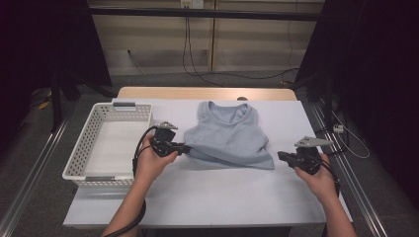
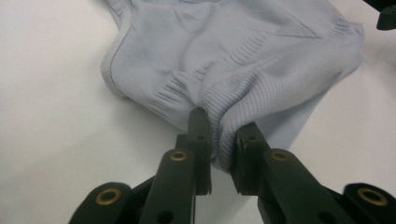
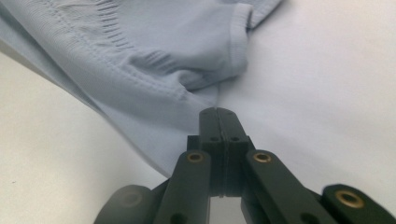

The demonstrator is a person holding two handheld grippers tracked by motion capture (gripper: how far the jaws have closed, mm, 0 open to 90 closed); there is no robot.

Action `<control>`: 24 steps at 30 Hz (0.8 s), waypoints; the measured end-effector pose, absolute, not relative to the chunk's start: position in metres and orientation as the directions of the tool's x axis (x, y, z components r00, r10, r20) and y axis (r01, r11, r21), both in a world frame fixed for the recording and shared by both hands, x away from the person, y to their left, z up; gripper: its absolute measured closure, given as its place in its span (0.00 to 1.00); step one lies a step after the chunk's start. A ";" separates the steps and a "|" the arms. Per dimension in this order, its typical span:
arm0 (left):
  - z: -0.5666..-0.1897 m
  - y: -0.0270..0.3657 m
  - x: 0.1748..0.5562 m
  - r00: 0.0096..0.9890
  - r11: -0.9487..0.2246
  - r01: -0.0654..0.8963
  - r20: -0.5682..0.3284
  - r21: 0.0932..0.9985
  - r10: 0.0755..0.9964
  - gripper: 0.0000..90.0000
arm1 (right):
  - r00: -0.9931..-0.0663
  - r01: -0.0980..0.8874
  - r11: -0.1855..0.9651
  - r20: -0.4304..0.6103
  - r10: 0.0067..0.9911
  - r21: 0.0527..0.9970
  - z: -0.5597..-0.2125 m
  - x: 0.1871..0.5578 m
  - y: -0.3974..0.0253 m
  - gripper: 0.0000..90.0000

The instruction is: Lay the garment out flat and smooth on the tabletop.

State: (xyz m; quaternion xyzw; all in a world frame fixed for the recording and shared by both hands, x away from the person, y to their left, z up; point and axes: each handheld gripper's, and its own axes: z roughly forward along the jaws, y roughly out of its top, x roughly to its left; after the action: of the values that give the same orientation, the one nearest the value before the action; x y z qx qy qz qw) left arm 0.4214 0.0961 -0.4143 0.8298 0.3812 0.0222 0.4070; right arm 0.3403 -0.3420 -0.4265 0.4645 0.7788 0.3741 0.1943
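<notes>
Pale blue ribbed top (image 1: 230, 136) lay mid-worktop, your left hand-held gripper (image 1: 184, 147) pinching its edge.

Your left hand-held gripper had its jaws clamped on a bunched fold of the garment's ribbed hem at its left side, the fabric puckered between them in the left gripper view. Your right hand-held gripper (image 1: 280, 155) sat just beside the garment's lower right corner, jaws pressed together with nothing between them, the cloth edge lying ahead of the tips. White worktop (image 1: 217, 190) ran bare between the garment and the near edge, giving you open room. The white basket (image 1: 89, 148) stood at the left edge, apart from the cloth.
</notes>
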 end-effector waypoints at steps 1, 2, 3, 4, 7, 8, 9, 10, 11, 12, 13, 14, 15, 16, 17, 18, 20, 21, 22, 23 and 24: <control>-0.415 0.095 0.421 0.709 -0.381 0.613 -0.269 0.692 0.652 0.89 | -0.494 0.580 0.284 0.052 0.868 0.763 -0.427 0.340 -0.343 1.00; -0.415 0.094 0.421 0.710 -0.383 0.613 -0.269 0.691 0.651 0.89 | -0.500 0.580 0.283 0.059 0.864 0.764 -0.427 0.339 -0.342 1.00; -0.415 0.093 0.422 0.712 -0.385 0.610 -0.267 0.692 0.649 0.89 | -0.510 0.581 0.288 0.065 0.857 0.762 -0.428 0.339 -0.340 0.99; -0.415 0.093 0.421 0.713 -0.386 0.609 -0.266 0.693 0.649 0.89 | -0.521 0.581 0.295 0.068 0.851 0.759 -0.429 0.339 -0.336 0.99; -0.414 0.093 0.421 0.715 -0.385 0.606 -0.264 0.696 0.648 0.89 | -0.569 0.574 0.334 0.071 0.819 0.748 -0.433 0.339 -0.324 0.95; -0.414 0.093 0.421 0.716 -0.386 0.605 -0.264 0.696 0.646 0.89 | -0.579 0.574 0.345 0.070 0.812 0.742 -0.435 0.339 -0.320 0.94; -0.414 0.093 0.421 0.716 -0.384 0.604 -0.262 0.698 0.647 0.89 | -0.581 0.574 0.355 0.061 0.812 0.738 -0.436 0.339 -0.318 0.91; -0.414 0.093 0.421 0.715 -0.382 0.603 -0.262 0.700 0.649 0.89 | -0.578 0.578 0.363 0.053 0.814 0.731 -0.438 0.340 -0.315 0.88; -0.413 0.093 0.421 0.715 -0.383 0.603 -0.261 0.700 0.649 0.89 | -0.572 0.581 0.367 0.044 0.819 0.726 -0.440 0.341 -0.313 0.84; -0.413 0.093 0.421 0.716 -0.385 0.602 -0.259 0.699 0.649 0.89 | -0.571 0.584 0.372 0.039 0.820 0.721 -0.443 0.342 -0.311 0.83; -0.413 0.093 0.421 0.716 -0.384 0.600 -0.258 0.701 0.648 0.89 | -0.576 0.589 0.377 0.044 0.816 0.715 -0.445 0.342 -0.309 0.81; -0.413 0.093 0.421 0.717 -0.384 0.600 -0.259 0.702 0.648 0.89 | -0.581 0.590 0.380 0.047 0.813 0.712 -0.447 0.343 -0.308 0.78; -0.413 0.092 0.421 0.718 -0.385 0.599 -0.257 0.702 0.647 0.89 | -0.587 0.587 0.395 0.036 0.809 0.707 -0.450 0.344 -0.305 0.77; -0.414 0.092 0.421 0.717 -0.384 0.599 -0.257 0.703 0.648 0.89 | -0.591 0.586 0.411 0.020 0.807 0.698 -0.452 0.344 -0.303 0.76; -0.414 0.092 0.421 0.717 -0.385 0.599 -0.256 0.702 0.648 0.89 | -0.592 0.578 0.419 0.006 0.806 0.700 -0.453 0.345 -0.301 0.76; -0.414 0.092 0.421 0.717 -0.386 0.600 -0.257 0.701 0.648 0.89 | -0.590 0.578 0.421 0.001 0.808 0.699 -0.453 0.345 -0.299 0.78; -0.415 0.092 0.421 0.718 -0.386 0.598 -0.256 0.703 0.647 0.89 | -0.581 0.580 0.428 -0.016 0.814 0.693 -0.453 0.345 -0.299 0.90; -0.415 0.092 0.421 0.719 -0.387 0.597 -0.255 0.702 0.647 0.89 | -0.583 0.582 0.421 -0.004 0.813 0.696 -0.452 0.346 -0.300 0.93; -0.415 0.092 0.420 0.719 -0.389 0.596 -0.251 0.703 0.648 0.89 | -0.582 0.587 0.415 0.005 0.813 0.695 -0.452 0.346 -0.301 0.94; -0.415 0.091 0.420 0.719 -0.387 0.594 -0.249 0.705 0.649 0.89 | -0.581 0.595 0.404 0.024 0.814 0.695 -0.450 0.346 -0.303 0.95; -0.414 0.092 0.420 0.719 -0.388 0.595 -0.250 0.704 0.649 0.89 | -0.583 0.593 0.397 0.034 0.812 0.700 -0.449 0.346 -0.304 0.95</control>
State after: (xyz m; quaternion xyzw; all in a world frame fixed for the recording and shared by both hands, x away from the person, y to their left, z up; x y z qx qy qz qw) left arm 0.4202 0.0917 -0.4145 0.8325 0.3735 0.0329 0.4079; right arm 0.3460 -0.3037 -0.4488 0.4280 0.8205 0.3439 0.1589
